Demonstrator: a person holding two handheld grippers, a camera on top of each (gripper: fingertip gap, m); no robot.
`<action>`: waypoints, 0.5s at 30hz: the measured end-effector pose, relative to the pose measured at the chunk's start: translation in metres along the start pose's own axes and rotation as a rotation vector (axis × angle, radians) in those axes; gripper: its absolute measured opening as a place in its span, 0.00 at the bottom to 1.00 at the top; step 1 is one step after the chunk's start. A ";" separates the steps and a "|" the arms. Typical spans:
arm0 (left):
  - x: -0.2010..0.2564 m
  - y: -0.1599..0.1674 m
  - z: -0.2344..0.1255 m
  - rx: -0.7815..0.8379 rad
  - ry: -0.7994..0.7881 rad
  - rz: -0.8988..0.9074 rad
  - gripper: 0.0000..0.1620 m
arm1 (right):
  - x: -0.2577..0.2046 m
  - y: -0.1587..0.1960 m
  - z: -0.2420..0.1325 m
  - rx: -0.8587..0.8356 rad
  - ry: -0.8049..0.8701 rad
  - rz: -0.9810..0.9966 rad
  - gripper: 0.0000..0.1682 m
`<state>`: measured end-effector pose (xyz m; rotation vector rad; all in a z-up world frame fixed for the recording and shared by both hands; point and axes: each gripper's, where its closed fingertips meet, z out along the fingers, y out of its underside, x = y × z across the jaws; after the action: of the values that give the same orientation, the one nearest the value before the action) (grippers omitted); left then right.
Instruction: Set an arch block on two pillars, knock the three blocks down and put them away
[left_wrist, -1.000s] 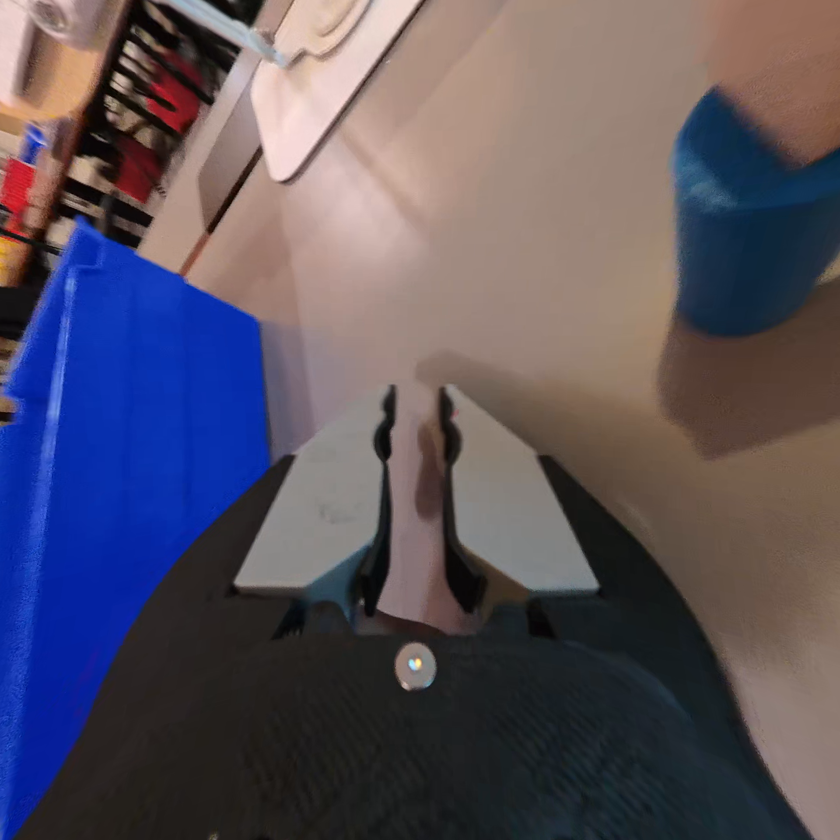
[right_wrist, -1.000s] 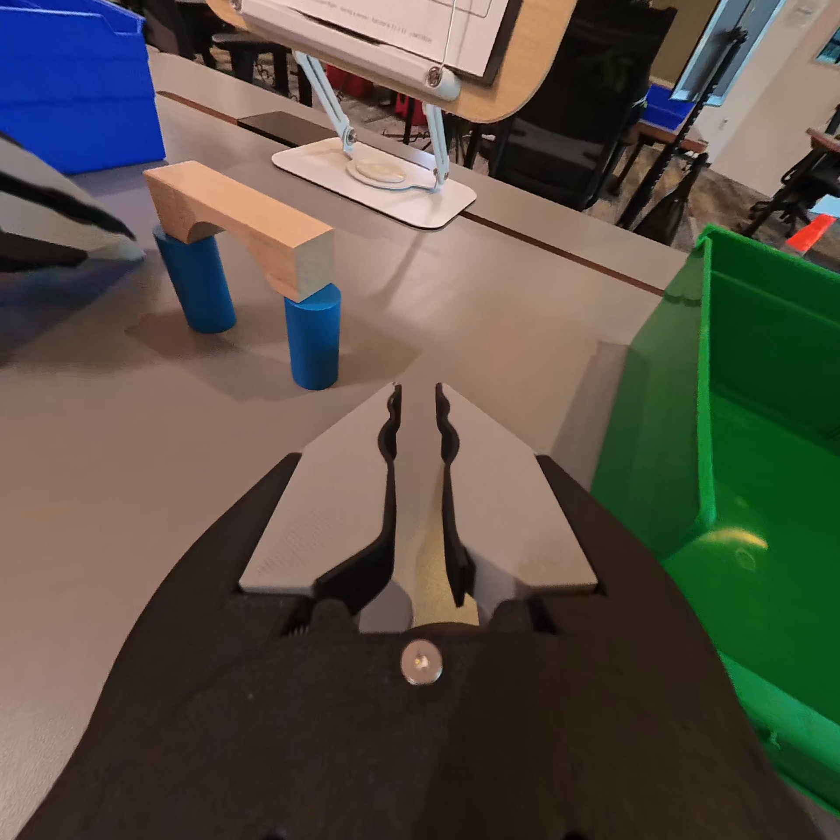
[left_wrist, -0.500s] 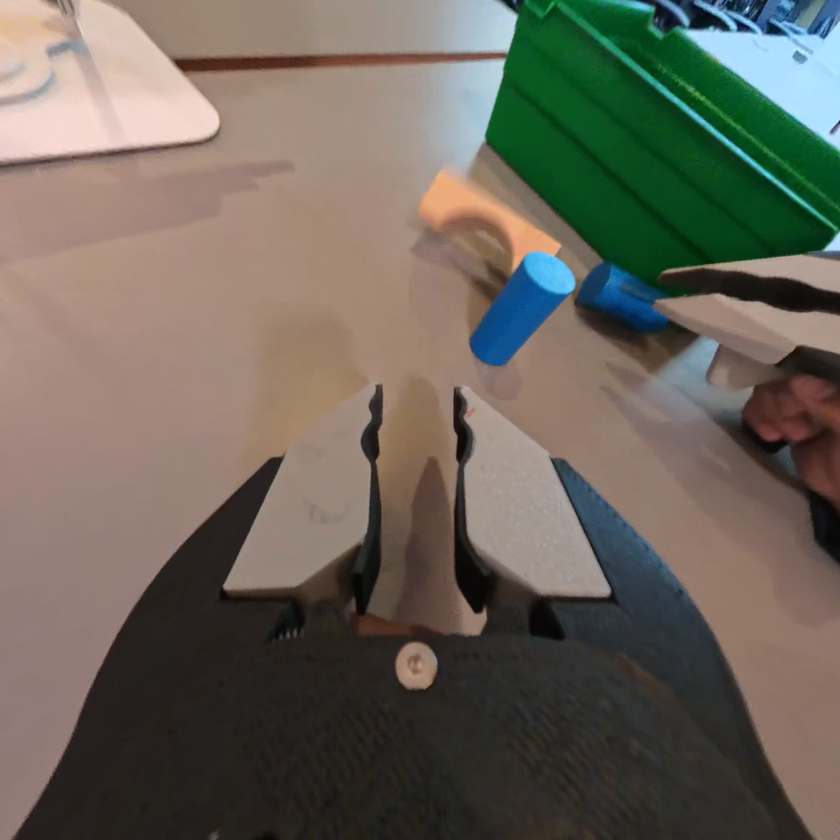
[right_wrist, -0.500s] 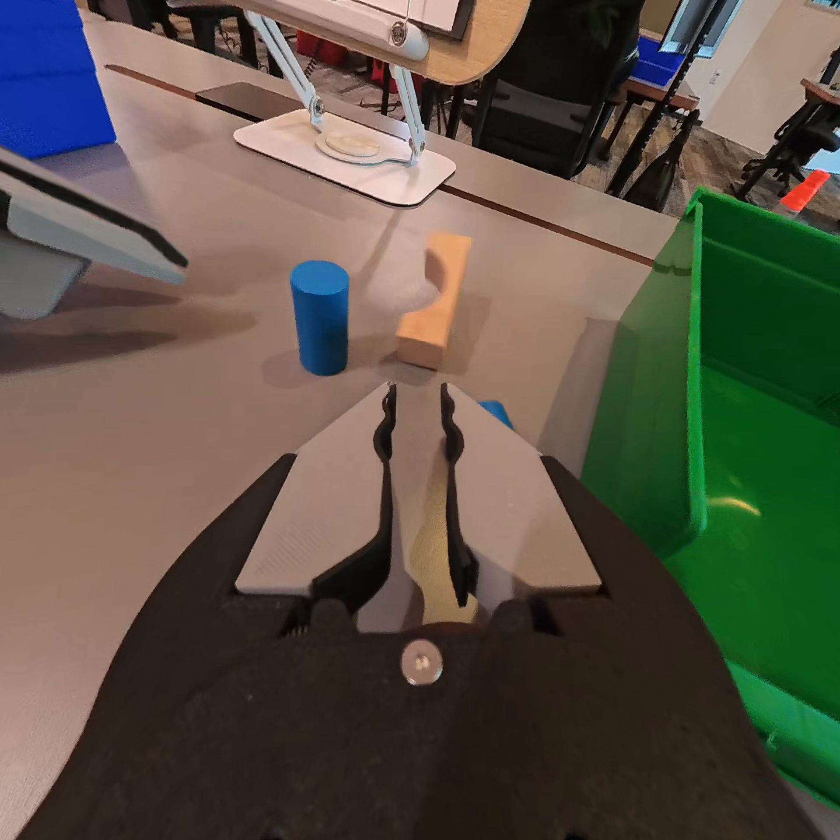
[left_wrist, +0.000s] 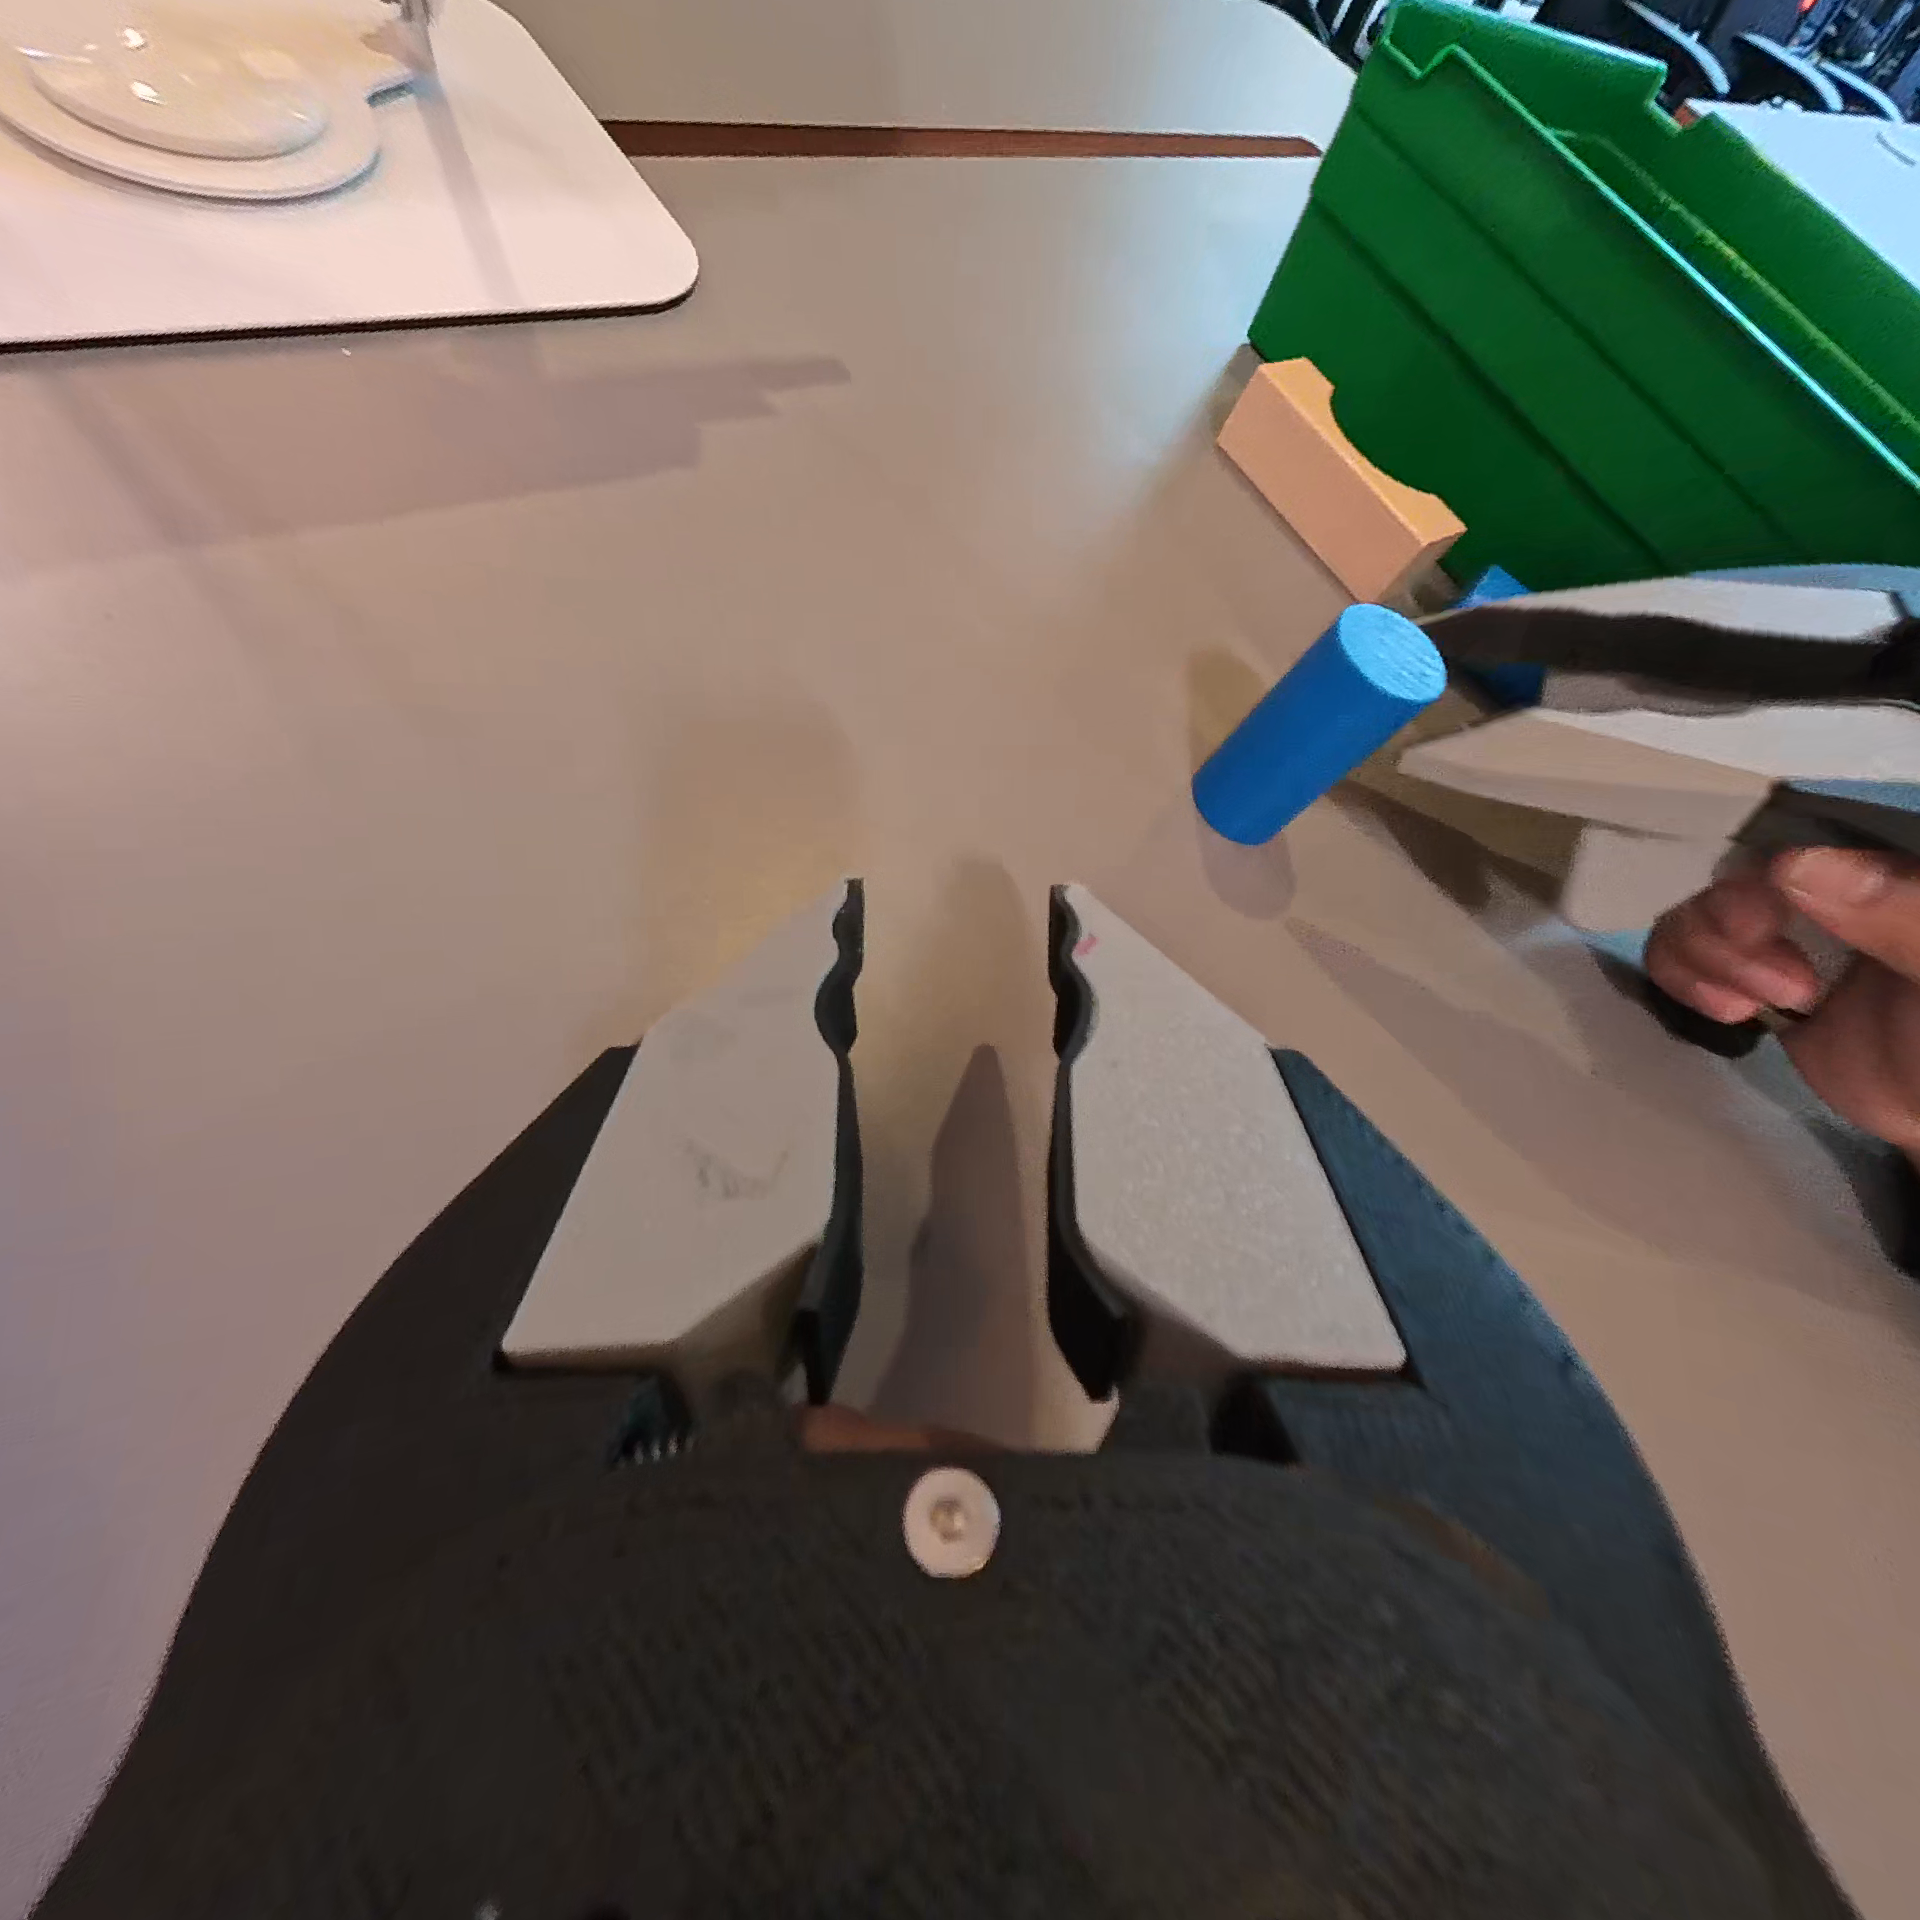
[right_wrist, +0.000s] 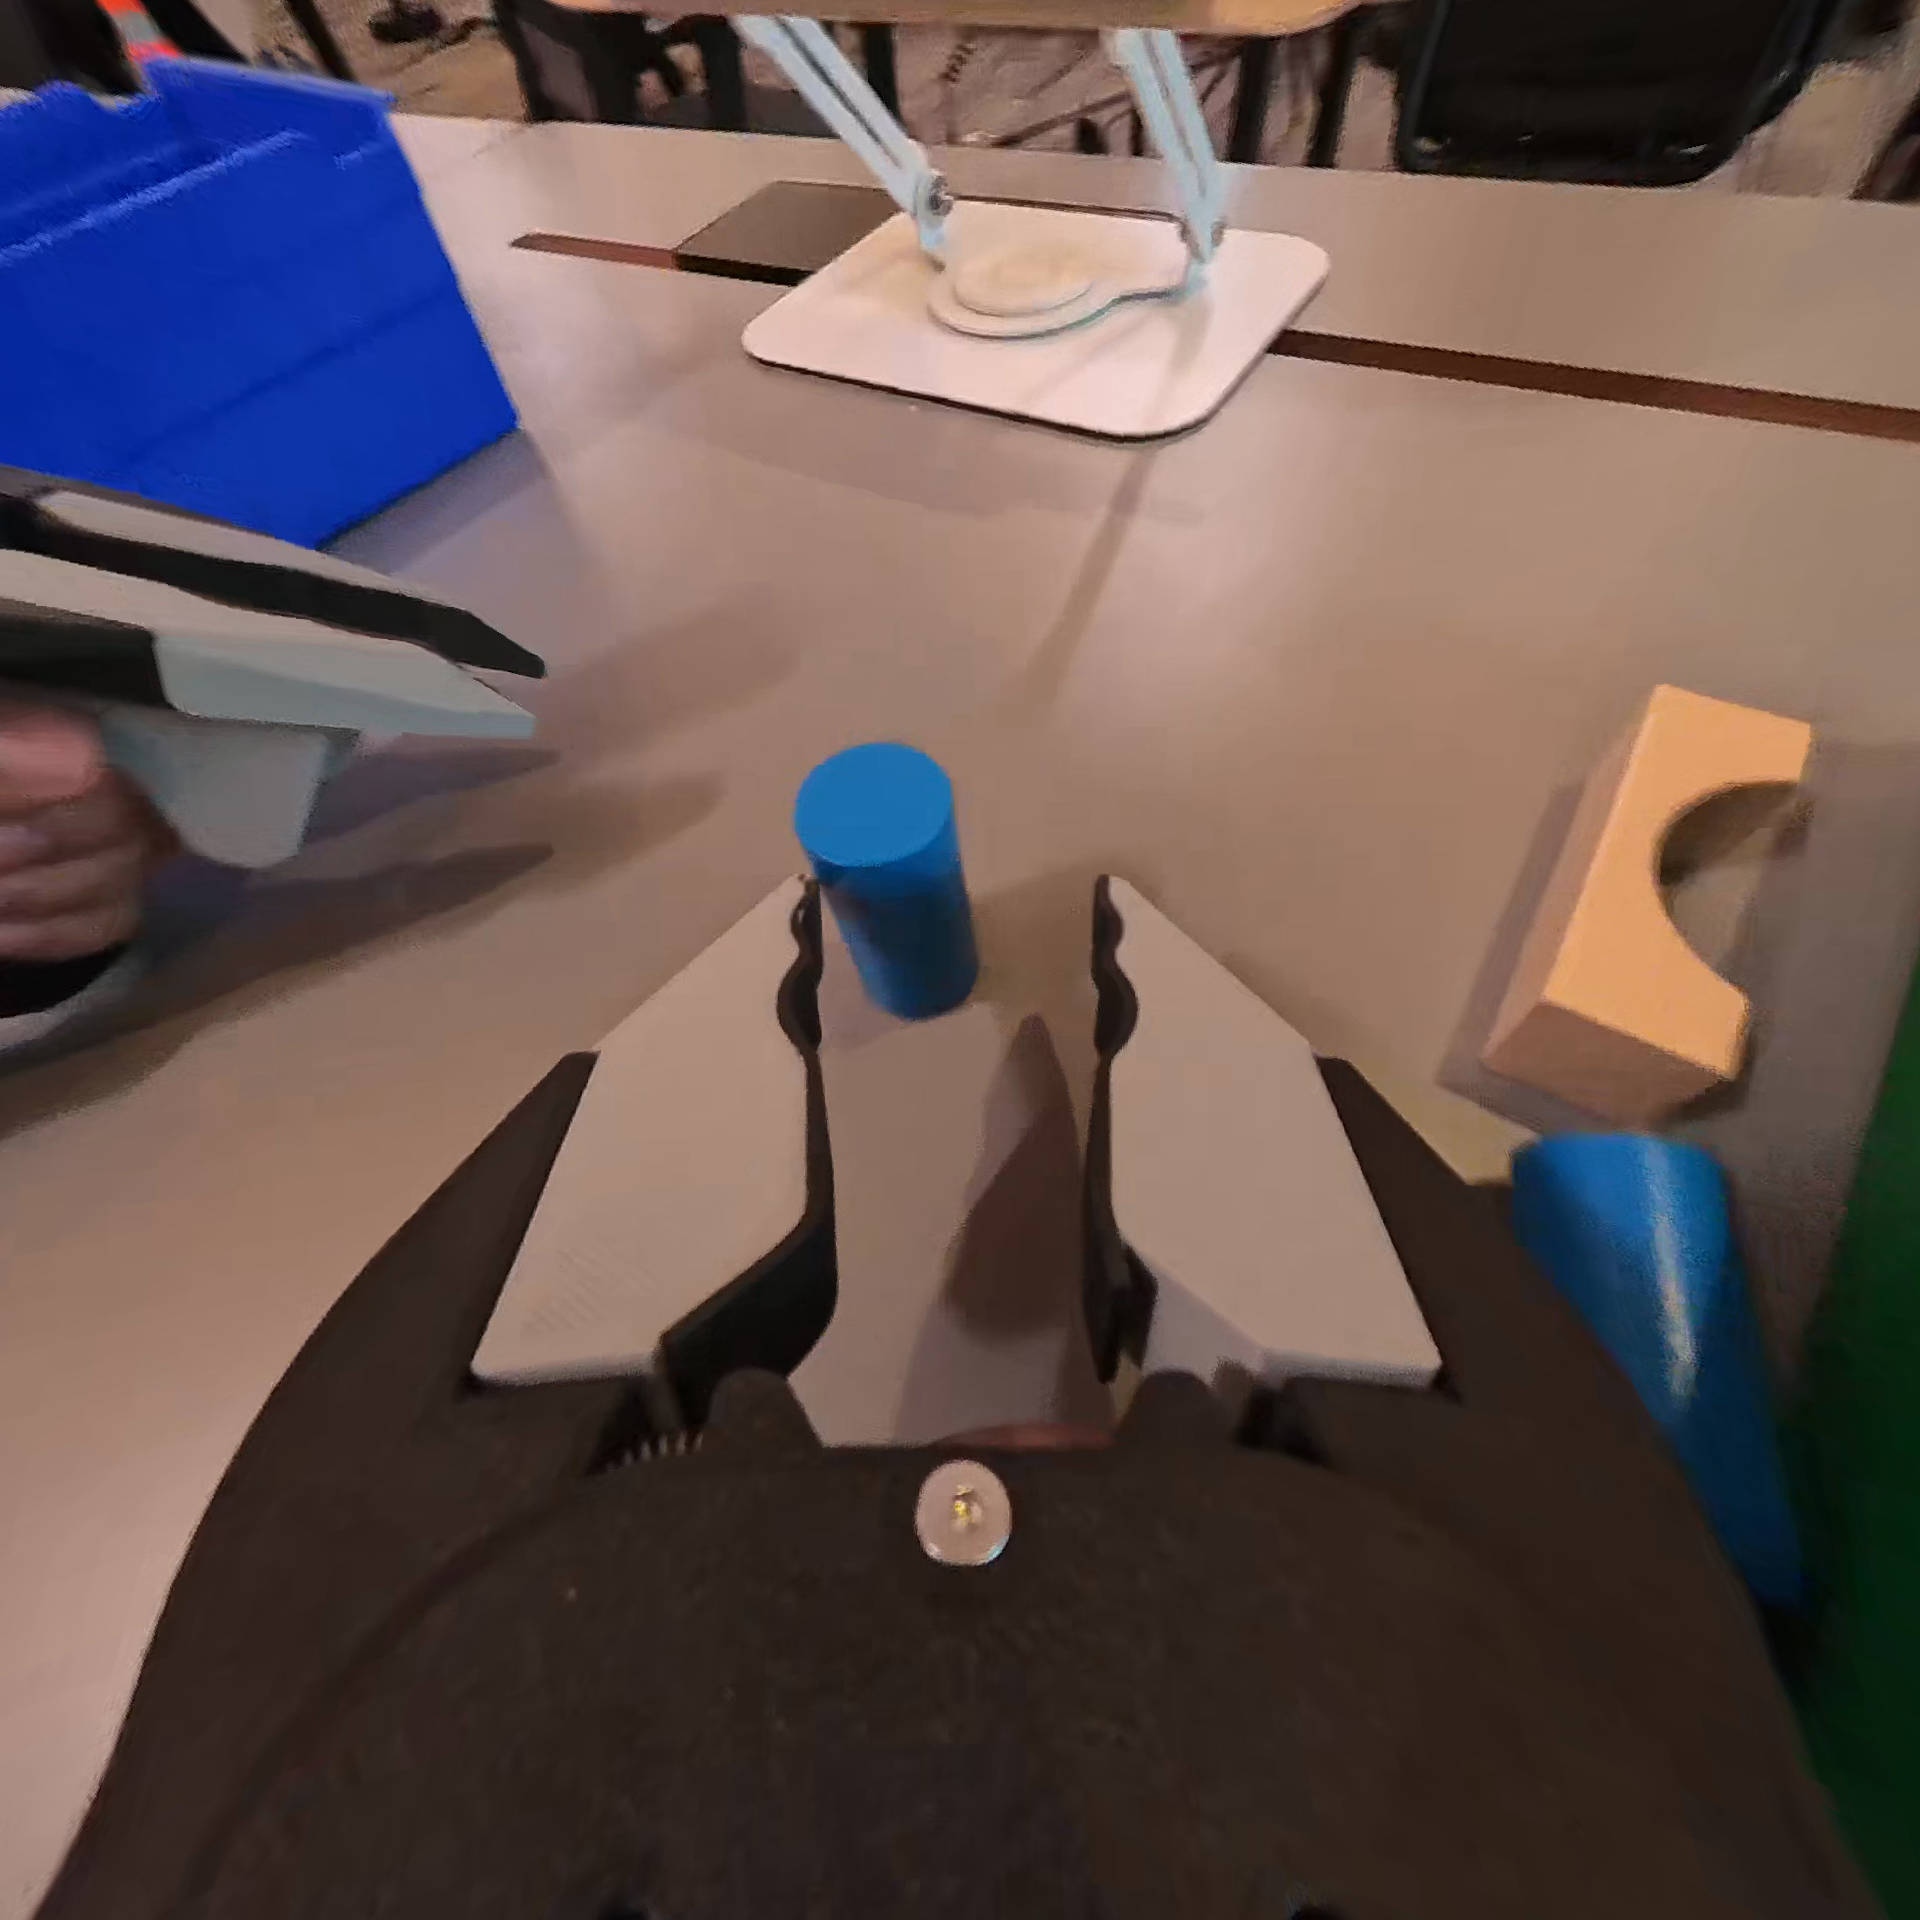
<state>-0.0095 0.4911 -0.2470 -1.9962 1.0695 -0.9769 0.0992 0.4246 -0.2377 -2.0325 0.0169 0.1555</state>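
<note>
One blue pillar (right_wrist: 888, 873) stands upright on the grey table; it also shows in the left wrist view (left_wrist: 1320, 727). My right gripper (right_wrist: 954, 904) is open, its fingertips either side of this pillar, the left fingertip close to it. The wooden arch block (right_wrist: 1621, 935) lies on its side to the right, next to the green bin (left_wrist: 1558, 312). The second blue pillar (right_wrist: 1652, 1299) lies toppled by the bin wall, mostly hidden in the left wrist view (left_wrist: 1496, 592). My left gripper (left_wrist: 956, 904) is slightly open and empty, well short of the blocks.
A blue bin (right_wrist: 208, 312) stands at the back left. A white lamp base (right_wrist: 1039, 312) sits at the back middle, with a dark strip (right_wrist: 1558, 384) across the table. A hand holds each gripper. The wooden arch block (right_wrist: 1621, 935) is about 10 centimetres from my right fingertips. It is also in sight in the left wrist view (left_wrist: 1395, 499).
The arch and one pillar have fallen toward the green bin; one pillar stays standing. My left gripper swung round to face the blocks. My right gripper moved up to the standing pillar and opened.
</note>
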 end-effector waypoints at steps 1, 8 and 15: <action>0.000 -0.002 -0.002 0.007 0.001 -0.005 0.20 | -0.013 -0.003 0.003 -0.001 -0.097 -0.003 0.27; -0.017 -0.013 -0.017 0.061 -0.030 -0.067 0.21 | -0.039 -0.028 -0.034 0.214 -0.304 -0.038 0.23; -0.018 0.003 -0.027 -0.035 -0.105 0.087 0.25 | -0.039 -0.028 -0.057 0.289 -0.213 -0.127 0.26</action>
<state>-0.0402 0.5000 -0.2416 -1.9887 1.1117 -0.8041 0.0687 0.3844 -0.1831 -1.7146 -0.2116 0.2727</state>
